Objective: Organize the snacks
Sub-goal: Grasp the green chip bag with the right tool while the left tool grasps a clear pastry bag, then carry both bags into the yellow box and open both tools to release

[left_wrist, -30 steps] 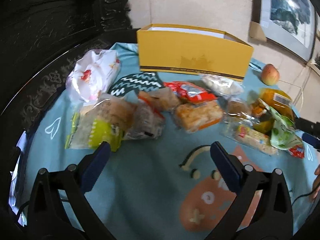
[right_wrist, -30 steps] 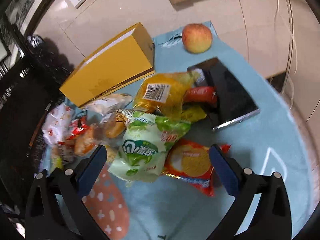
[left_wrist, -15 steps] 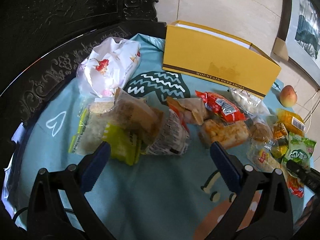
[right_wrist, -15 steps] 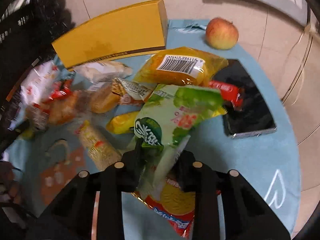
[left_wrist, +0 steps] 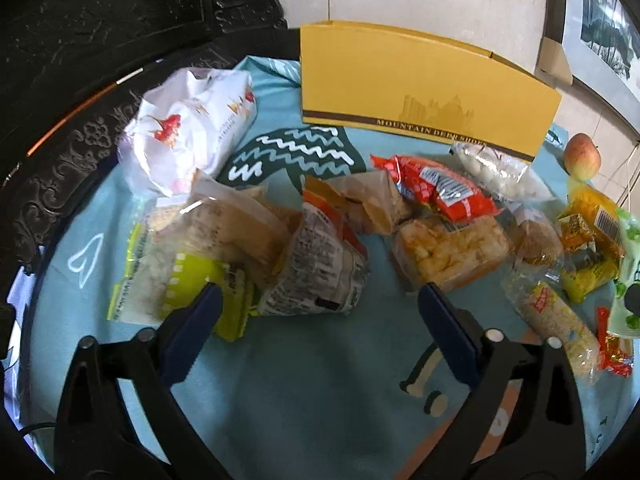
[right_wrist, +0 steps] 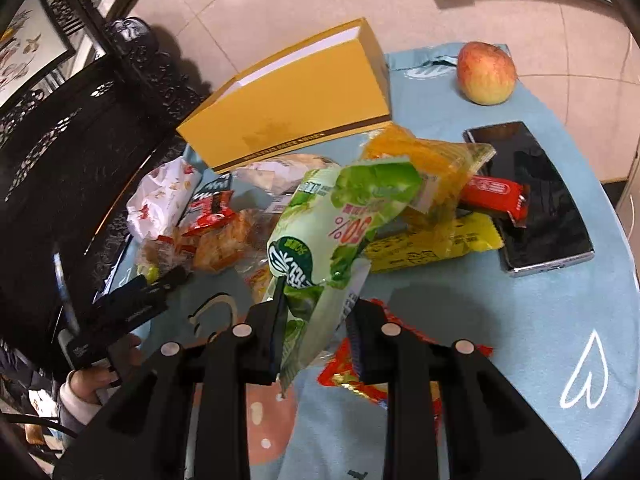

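Several wrapped snacks lie in a pile on a light-blue cloth (left_wrist: 320, 380) in front of an open yellow box (left_wrist: 420, 88). My left gripper (left_wrist: 320, 312) hovers low at the pile's near edge with its jaws closing. A clear printed bread wrapper (left_wrist: 316, 272) lies just beyond the blue pads (left_wrist: 196, 320), which touch nothing. My right gripper (right_wrist: 316, 312) is shut on the lower end of a green snack bag (right_wrist: 336, 216), which is lifted and tilted above a red-orange packet (right_wrist: 352, 376). The yellow box (right_wrist: 292, 100) stands behind it.
A white bag (left_wrist: 192, 132) sits at the far left beside dark carved furniture (left_wrist: 80, 60). An apple (right_wrist: 486, 72) and a black phone (right_wrist: 532, 196) lie to the right, with red (right_wrist: 492, 192) and yellow (right_wrist: 432, 248) bars beside the phone. A hand (right_wrist: 92, 380) holds the left gripper.
My right gripper has shut on the green bag and raised it off the cloth. My left gripper has moved forward and down toward the pile, its pads now a little closer together.
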The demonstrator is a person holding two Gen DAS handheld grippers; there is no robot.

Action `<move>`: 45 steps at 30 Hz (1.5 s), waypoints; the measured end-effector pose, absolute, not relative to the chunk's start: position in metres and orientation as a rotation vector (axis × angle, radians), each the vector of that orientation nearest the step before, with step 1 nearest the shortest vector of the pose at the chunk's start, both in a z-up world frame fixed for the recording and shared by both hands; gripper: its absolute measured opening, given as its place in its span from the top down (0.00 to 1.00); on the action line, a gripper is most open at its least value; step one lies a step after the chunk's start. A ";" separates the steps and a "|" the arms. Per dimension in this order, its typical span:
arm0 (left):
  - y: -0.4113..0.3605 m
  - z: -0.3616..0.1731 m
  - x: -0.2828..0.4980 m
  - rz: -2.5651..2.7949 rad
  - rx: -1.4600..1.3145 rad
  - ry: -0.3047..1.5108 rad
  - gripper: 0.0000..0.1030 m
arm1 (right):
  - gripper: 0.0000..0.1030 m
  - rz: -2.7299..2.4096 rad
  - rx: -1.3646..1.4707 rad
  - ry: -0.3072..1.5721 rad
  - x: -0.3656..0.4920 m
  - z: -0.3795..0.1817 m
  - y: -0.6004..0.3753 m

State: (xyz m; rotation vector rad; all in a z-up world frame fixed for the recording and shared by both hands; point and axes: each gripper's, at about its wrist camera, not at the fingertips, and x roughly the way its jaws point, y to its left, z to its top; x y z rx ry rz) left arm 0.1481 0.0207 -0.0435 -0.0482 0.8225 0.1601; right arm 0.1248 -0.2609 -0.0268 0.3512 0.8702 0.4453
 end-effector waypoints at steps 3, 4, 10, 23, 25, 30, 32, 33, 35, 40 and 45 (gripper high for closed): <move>0.023 -0.055 0.155 0.142 -0.058 0.871 0.58 | 0.73 0.455 0.334 0.874 0.124 -0.026 -0.257; 0.023 -0.054 0.155 0.140 -0.062 0.870 0.58 | 0.73 0.458 0.331 0.876 0.124 -0.026 -0.257; 0.013 -0.036 0.136 0.093 -0.036 0.822 0.62 | 0.73 0.470 0.333 0.858 0.122 -0.023 -0.258; -0.005 0.053 0.112 -0.017 -0.041 0.667 0.61 | 0.73 0.526 0.391 0.697 0.106 0.015 -0.267; -0.009 0.068 0.124 -0.042 -0.051 0.652 0.61 | 0.73 0.529 0.373 0.659 0.106 0.033 -0.266; -0.024 0.104 0.179 -0.066 -0.074 0.618 0.61 | 0.73 0.451 0.229 0.547 0.144 0.084 -0.254; -0.026 0.111 0.202 -0.075 -0.096 0.625 0.61 | 0.73 0.412 0.185 0.520 0.164 0.091 -0.247; -0.027 0.113 0.216 -0.072 -0.106 0.627 0.61 | 0.73 0.390 0.145 0.499 0.178 0.096 -0.240; -0.026 0.113 0.239 -0.065 -0.115 0.628 0.61 | 0.73 0.369 0.097 0.477 0.199 0.097 -0.232; -0.024 0.104 0.290 -0.059 -0.128 0.647 0.61 | 0.73 0.333 0.050 0.476 0.254 0.089 -0.214; -0.017 0.082 0.344 -0.043 -0.144 0.683 0.61 | 0.72 0.240 0.000 0.418 0.298 0.076 -0.203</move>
